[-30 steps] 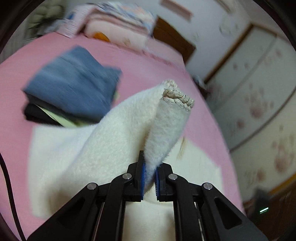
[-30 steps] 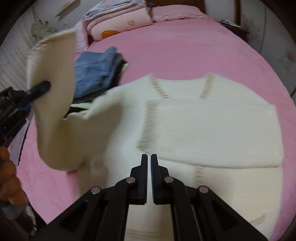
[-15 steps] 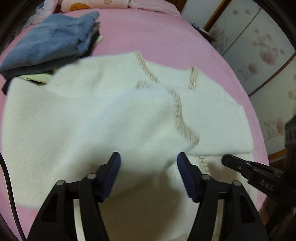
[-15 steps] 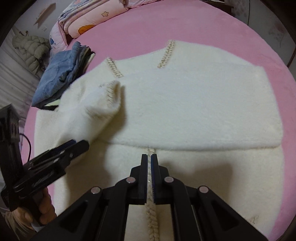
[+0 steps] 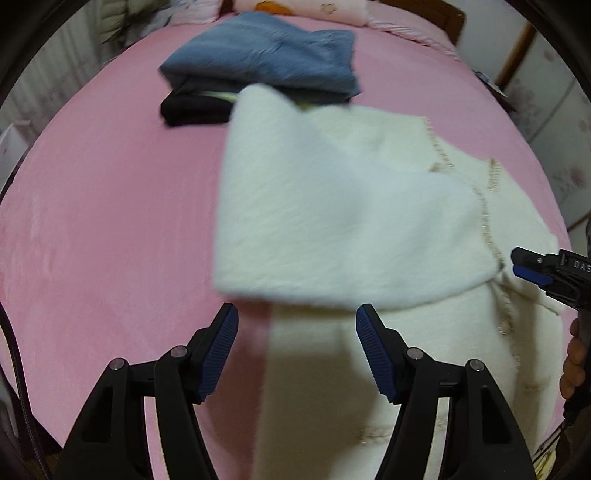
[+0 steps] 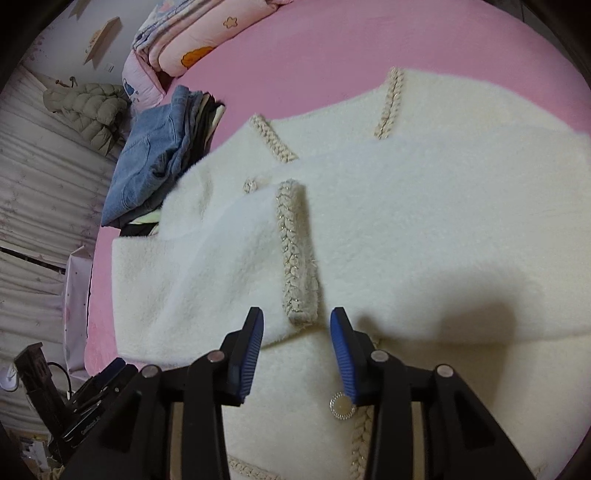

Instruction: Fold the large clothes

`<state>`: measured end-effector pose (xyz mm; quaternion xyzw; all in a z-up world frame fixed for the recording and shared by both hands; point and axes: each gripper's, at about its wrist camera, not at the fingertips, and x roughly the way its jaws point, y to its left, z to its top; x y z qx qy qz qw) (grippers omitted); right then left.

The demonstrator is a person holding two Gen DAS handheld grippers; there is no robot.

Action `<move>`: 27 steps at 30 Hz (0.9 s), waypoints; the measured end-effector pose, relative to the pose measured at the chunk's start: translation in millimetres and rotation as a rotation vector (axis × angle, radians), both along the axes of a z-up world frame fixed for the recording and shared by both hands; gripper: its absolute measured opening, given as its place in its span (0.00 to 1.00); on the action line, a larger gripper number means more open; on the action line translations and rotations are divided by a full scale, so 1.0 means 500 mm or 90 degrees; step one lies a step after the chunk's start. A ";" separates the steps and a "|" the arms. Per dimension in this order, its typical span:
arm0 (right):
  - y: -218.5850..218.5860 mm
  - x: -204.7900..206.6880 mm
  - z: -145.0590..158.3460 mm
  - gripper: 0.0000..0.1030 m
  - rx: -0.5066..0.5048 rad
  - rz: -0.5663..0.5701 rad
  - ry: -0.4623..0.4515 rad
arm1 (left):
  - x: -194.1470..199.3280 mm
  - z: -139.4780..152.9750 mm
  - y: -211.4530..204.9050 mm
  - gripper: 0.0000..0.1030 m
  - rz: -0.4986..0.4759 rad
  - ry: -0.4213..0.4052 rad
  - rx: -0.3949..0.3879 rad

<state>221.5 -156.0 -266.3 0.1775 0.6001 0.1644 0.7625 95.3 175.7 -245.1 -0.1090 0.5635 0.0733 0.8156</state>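
Note:
A fluffy white cardigan (image 6: pixel 424 229) with braided beige trim lies flat on the pink bed (image 5: pixel 110 221); it also shows in the left wrist view (image 5: pixel 332 221). Both sleeves are folded across its chest, and the left sleeve's cuff (image 6: pixel 295 258) lies near the middle. My left gripper (image 5: pixel 297 350) is open and empty, just short of the folded left sleeve. My right gripper (image 6: pixel 297 354) is open and empty, over the cardigan's front just below the cuff. A round button (image 6: pixel 341 406) shows by its right finger.
A stack of folded clothes with blue jeans (image 5: pixel 266 59) on top lies beyond the cardigan, also in the right wrist view (image 6: pixel 155 155). Folded pink quilts (image 6: pixel 207 33) sit at the bed's head. A wardrobe (image 5: pixel 546 92) stands at the right.
My left gripper let go of the left sleeve, which now lies folded across the chest, and drew back to the left. My right gripper opened from shut.

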 end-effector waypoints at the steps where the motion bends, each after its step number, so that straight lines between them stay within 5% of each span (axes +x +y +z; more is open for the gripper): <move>1: 0.003 0.003 -0.008 0.37 0.002 0.004 0.006 | 0.001 -0.010 0.009 0.63 0.009 0.004 -0.003; 13: 0.032 0.052 -0.090 0.39 0.074 0.005 0.033 | 0.030 -0.091 0.021 0.63 0.041 0.018 -0.008; 14: 0.041 0.054 -0.090 0.35 0.063 0.016 0.030 | 0.034 -0.091 0.021 0.63 0.042 0.014 -0.004; 15: 0.051 0.054 -0.087 0.20 0.054 0.028 0.027 | 0.036 -0.092 0.021 0.63 0.044 0.012 0.000; 17: 0.072 0.056 -0.078 0.14 0.053 0.062 0.025 | 0.046 -0.094 0.019 0.63 0.049 0.010 0.006; 23: 0.104 0.053 0.086 0.13 0.002 0.114 -0.147 | 0.064 -0.093 0.004 0.61 0.063 -0.003 0.018; 27: 0.071 0.067 0.221 0.13 -0.038 0.063 -0.291 | 0.086 -0.090 0.001 0.42 0.094 -0.012 -0.004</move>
